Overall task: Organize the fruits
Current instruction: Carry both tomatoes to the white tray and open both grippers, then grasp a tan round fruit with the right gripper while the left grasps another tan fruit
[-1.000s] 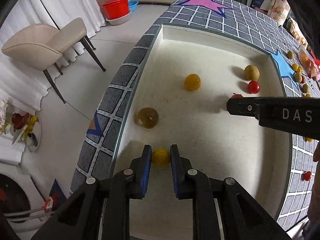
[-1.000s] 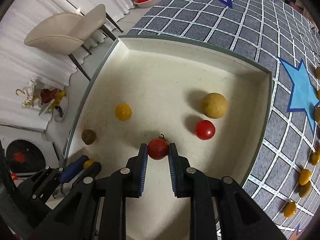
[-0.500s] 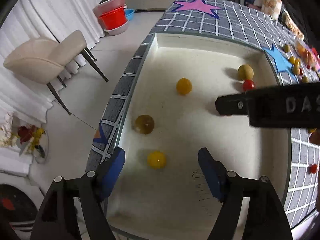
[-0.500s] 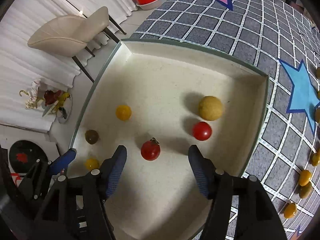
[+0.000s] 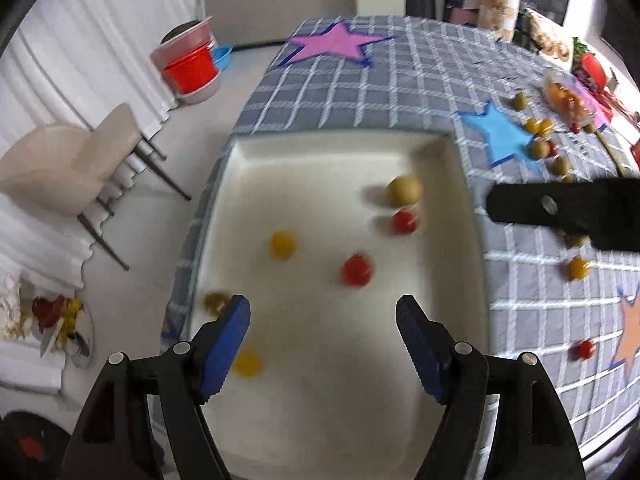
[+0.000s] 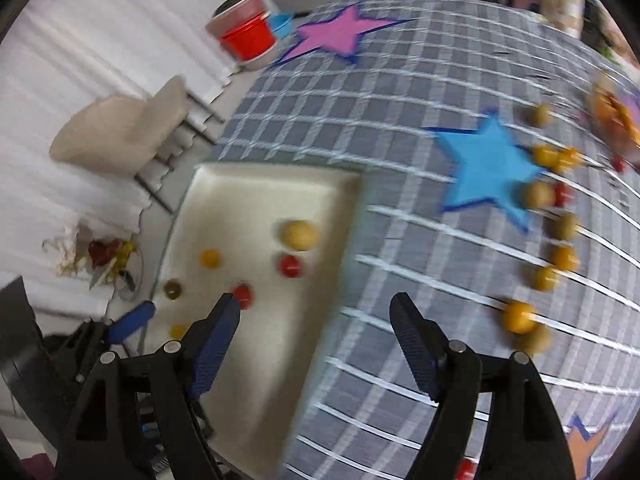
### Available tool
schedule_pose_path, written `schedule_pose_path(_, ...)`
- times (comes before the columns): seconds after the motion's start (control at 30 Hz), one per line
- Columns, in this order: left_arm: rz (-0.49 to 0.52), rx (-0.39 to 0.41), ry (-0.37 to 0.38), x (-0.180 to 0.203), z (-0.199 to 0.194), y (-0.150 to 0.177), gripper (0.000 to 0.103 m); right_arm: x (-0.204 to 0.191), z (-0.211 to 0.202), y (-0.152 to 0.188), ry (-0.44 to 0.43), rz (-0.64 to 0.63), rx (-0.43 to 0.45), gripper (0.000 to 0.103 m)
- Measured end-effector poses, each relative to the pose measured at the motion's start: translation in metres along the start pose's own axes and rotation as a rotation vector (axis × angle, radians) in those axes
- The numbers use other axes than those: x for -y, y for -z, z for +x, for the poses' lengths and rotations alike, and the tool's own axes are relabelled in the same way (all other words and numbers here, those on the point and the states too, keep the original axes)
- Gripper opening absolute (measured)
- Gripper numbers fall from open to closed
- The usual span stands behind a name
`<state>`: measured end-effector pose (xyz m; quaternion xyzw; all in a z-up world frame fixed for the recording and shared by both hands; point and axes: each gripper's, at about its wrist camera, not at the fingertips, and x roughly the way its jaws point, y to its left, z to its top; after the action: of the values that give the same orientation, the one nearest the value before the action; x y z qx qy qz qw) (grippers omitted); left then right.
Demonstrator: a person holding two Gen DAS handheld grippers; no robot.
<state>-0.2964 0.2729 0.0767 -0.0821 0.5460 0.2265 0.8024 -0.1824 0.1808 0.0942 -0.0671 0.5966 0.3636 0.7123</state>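
the counter (image 5: 420, 80), under a grey checked cloth with coloured stars, carries a white tray (image 5: 344, 148) at its left edge. the left claw (image 5: 323, 322) hangs spread wide and empty above the tray's near end; the right claw (image 6: 316, 316) is likewise spread and empty, over the tray's right rim. in the tray lie a tan fruit (image 5: 405, 191), two red tomatoes (image 5: 357, 271) and small yellow fruits (image 5: 282, 243), all apart. more fruits (image 6: 519, 317) are scattered on the cloth right of the tray.
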Motion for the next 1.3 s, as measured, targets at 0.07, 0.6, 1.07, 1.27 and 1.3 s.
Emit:
schedule_pose_path(0.07, 0.02, 0.014, 0.014, 0.012, -0.004, -0.01, 0.077, 0.023, -0.014, 0.003, 0.037, 0.04, 0.024, 0.08)
schedule_pose_path(0.6, 0.225, 0.021, 0.117, 0.14, 0.028, -0.093, 0.077, 0.179, -0.039, -0.015, 0.167, 0.279, 0.062, 0.065)
schedule_pose_path(1.07, 0.317, 0.008, 0.134, 0.181, 0.065, -0.113, 0.077, 0.19, 0.003, -0.043, 0.089, 0.254, 0.018, 0.048)
schedule_pose_path(1.27, 0.331, 0.004, 0.14, 0.194, 0.073, -0.118, 0.077, 0.193, 0.005, -0.05, 0.076, 0.225, 0.004, 0.032)
schedule_pose_path(1.3, 0.335, 0.002, 0.14, 0.196, 0.074, -0.118, 0.077, 0.193, 0.005, -0.05, 0.069, 0.223, 0.004, 0.03)
